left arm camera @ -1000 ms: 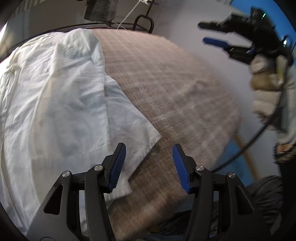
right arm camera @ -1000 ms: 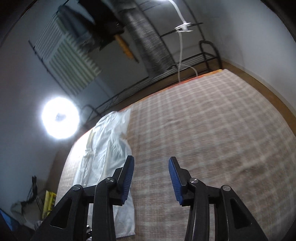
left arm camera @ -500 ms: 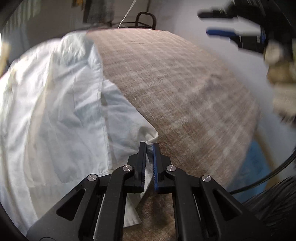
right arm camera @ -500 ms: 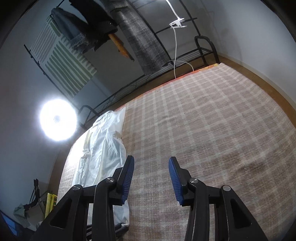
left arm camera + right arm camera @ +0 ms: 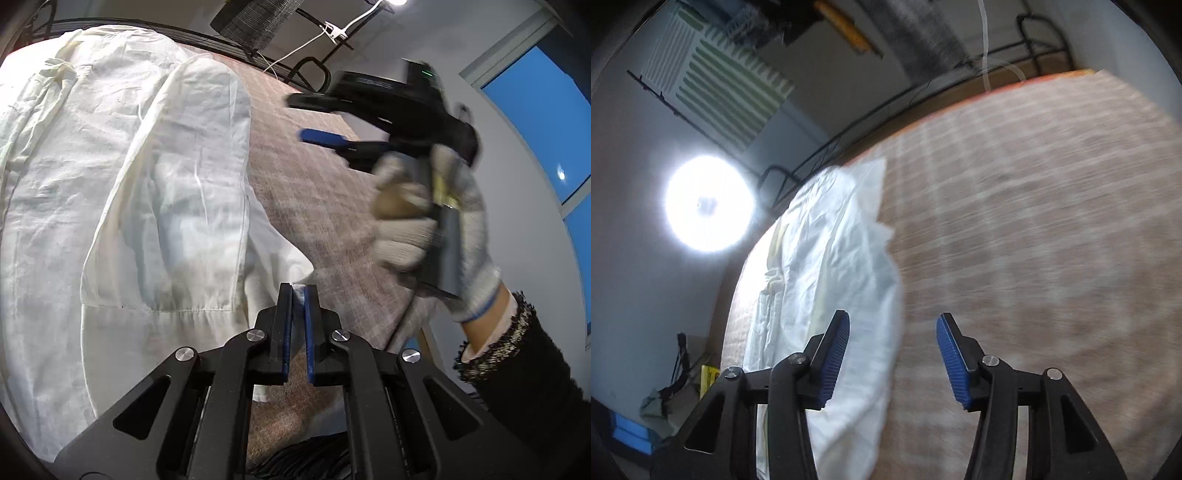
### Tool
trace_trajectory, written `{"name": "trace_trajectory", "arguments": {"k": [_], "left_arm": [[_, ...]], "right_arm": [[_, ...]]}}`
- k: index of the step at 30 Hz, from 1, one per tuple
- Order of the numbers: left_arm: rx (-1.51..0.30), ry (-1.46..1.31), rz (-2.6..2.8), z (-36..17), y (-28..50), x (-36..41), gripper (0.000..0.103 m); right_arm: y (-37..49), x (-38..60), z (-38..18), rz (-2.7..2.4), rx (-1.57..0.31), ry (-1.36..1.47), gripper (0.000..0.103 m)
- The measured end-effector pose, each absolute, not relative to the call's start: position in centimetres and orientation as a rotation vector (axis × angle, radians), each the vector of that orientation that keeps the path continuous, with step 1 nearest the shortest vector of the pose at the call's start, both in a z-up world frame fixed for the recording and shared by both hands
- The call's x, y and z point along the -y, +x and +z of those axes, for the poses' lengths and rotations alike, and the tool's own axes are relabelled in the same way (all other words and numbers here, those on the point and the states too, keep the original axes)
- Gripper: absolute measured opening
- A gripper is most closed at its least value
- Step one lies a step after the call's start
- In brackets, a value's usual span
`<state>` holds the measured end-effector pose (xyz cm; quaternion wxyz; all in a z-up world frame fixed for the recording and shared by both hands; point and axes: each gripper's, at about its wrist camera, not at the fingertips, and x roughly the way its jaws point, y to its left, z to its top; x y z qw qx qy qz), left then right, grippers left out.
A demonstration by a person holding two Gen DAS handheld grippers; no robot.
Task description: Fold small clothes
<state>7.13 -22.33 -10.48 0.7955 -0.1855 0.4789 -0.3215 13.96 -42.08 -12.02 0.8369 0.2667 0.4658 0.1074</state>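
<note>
A white shirt [image 5: 122, 206] lies spread on a checked brown bed cover [image 5: 317, 192], filling the left of the left wrist view. My left gripper [image 5: 298, 291] is shut on the shirt's near right hem corner. In the same view my right gripper [image 5: 317, 118], held in a gloved hand [image 5: 424, 221], hovers above the cover to the right of the shirt. In the right wrist view the white shirt [image 5: 842, 266] lies at left. My right gripper [image 5: 892, 339] hangs over its right edge with jaws opening and nothing pressed between the pads.
The checked cover [image 5: 1034, 221] stretches bare to the right of the shirt. A black metal bed frame [image 5: 923, 88] runs along the far edge, with a white cable [image 5: 306, 44] and hanging clothes behind. A bright lamp [image 5: 709, 203] glares at left. A blue window [image 5: 546, 122] is at right.
My left gripper went from open to shut on the shirt's hem corner. My right gripper came down closer to the shirt's right edge and its jaws spread wider.
</note>
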Motion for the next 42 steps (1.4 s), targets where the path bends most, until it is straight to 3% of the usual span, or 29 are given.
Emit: {"name": "trace_trajectory", "arguments": {"k": [6, 9, 11, 14, 28, 42], "left_arm": [[-1.008, -0.406, -0.700, -10.0, 6.8, 22.2, 0.004], [-1.010, -0.438, -0.691, -10.2, 6.5, 20.8, 0.004], [-1.014, -0.452, -0.683, -10.4, 6.5, 20.1, 0.004], [-1.017, -0.478, -0.674, -10.6, 6.5, 19.2, 0.004], [-0.985, -0.648, -0.546, -11.3, 4.6, 11.8, 0.004], [-1.035, -0.675, -0.431, -14.3, 2.6, 8.7, 0.000]], "right_arm": [[18.2, 38.1, -15.3, 0.207, -1.090, 0.510, 0.051], [19.1, 37.3, -16.5, 0.173, -1.115, 0.496, 0.040], [19.4, 37.1, -16.5, 0.180, -1.143, 0.494, 0.010], [19.7, 36.7, -16.5, 0.163, -1.157, 0.505, 0.001], [21.4, 25.9, -9.8, 0.177, -1.061, 0.163, 0.000], [22.9, 15.5, -13.5, 0.329, -1.135, -0.034, 0.000]]}}
